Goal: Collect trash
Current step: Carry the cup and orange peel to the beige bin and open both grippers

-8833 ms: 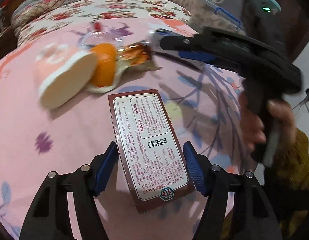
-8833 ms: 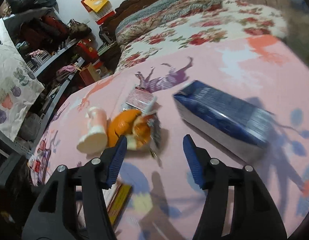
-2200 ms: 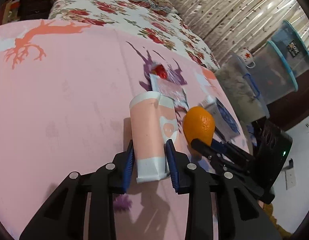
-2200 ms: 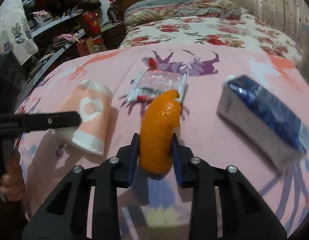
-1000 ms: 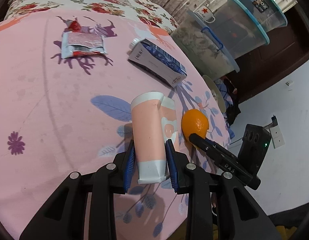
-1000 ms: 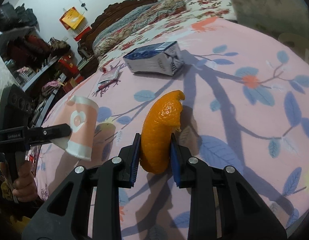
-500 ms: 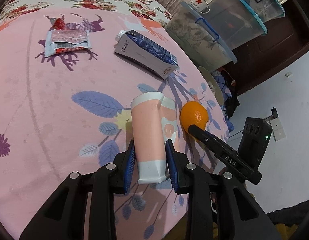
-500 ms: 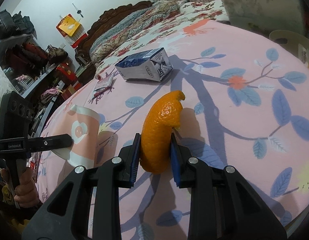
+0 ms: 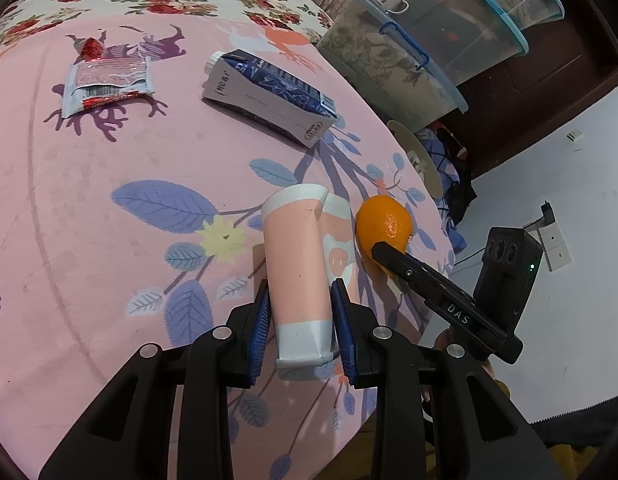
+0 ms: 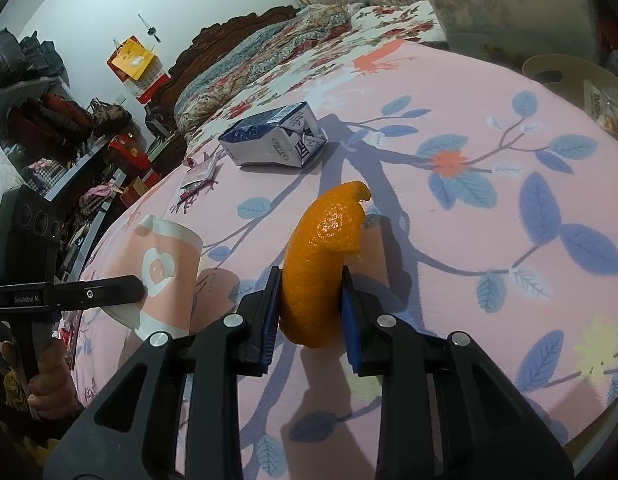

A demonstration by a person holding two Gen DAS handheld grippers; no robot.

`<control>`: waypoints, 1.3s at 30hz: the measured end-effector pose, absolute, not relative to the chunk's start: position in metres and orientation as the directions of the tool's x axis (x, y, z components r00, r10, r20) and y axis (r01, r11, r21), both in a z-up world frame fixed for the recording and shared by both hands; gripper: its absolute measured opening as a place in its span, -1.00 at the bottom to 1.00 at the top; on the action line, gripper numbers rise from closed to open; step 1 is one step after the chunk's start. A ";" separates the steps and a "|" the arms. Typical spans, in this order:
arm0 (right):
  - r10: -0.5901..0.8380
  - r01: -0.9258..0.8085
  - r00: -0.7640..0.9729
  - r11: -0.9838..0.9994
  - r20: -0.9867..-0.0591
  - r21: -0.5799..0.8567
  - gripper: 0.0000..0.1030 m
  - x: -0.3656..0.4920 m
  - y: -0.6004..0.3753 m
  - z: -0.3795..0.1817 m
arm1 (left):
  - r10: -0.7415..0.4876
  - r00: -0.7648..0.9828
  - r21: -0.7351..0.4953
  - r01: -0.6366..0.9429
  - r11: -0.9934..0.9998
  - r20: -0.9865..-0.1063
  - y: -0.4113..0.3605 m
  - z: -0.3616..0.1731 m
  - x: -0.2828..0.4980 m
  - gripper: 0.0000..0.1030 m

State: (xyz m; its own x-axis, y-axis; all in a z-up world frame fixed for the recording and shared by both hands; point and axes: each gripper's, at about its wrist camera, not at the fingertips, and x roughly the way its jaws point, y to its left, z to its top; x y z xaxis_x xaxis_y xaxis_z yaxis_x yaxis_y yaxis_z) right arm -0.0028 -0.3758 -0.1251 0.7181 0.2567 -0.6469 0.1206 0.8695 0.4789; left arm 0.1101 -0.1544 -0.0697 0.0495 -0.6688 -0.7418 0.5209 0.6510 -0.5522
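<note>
My left gripper is shut on a squashed pink paper cup with a white rim, held above the pink flowered bedspread. The same cup shows at the left of the right wrist view, clamped by the left gripper's black fingers. My right gripper is shut on a curled piece of orange peel; in the left wrist view the orange peel hangs just right of the cup. A blue and white carton and a red and silver wrapper lie farther up the bed.
Clear storage tubs with blue lids stand past the bed's far right edge, with a round tan lid below them. Shelves crowded with bags line the left in the right wrist view. A hand holds the left gripper's handle.
Both grippers have drifted slowly along the bed with their loads; the carton and wrapper now sit a little farther left in the left wrist view. Both grips are unchanged.
</note>
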 end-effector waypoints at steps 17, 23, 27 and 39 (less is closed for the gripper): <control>0.197 0.182 0.752 0.855 -0.629 0.485 -0.42 -0.018 -0.407 -0.121 | -0.669 0.001 -0.531 0.608 0.591 -0.743 -0.209 -0.060 0.109 -0.46; 0.122 0.241 0.777 0.848 -0.618 0.471 -0.42 -0.025 -0.444 -0.114 | -0.674 -0.035 -0.527 0.654 0.543 -0.738 -0.262 -0.049 0.121 -0.46; 0.047 0.303 0.796 0.832 -0.604 0.465 -0.42 -0.028 -0.487 -0.108 | -0.662 -0.067 -0.513 0.692 0.508 -0.746 -0.314 -0.041 0.131 -0.46; -0.089 0.477 0.766 0.743 -0.637 0.470 -0.37 -0.011 -0.638 -0.112 | -0.591 -0.100 -0.410 0.810 0.418 -0.800 -0.527 -0.035 0.160 -0.42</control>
State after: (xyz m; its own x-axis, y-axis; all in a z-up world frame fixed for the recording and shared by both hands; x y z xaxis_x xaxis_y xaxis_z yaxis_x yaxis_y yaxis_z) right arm -0.0105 -0.6379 -0.1115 0.7660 -0.0892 -0.6366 0.4768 0.7429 0.4698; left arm 0.1600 -0.5267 -0.0348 -0.0999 -0.5912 -0.8003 0.8103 0.4184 -0.4102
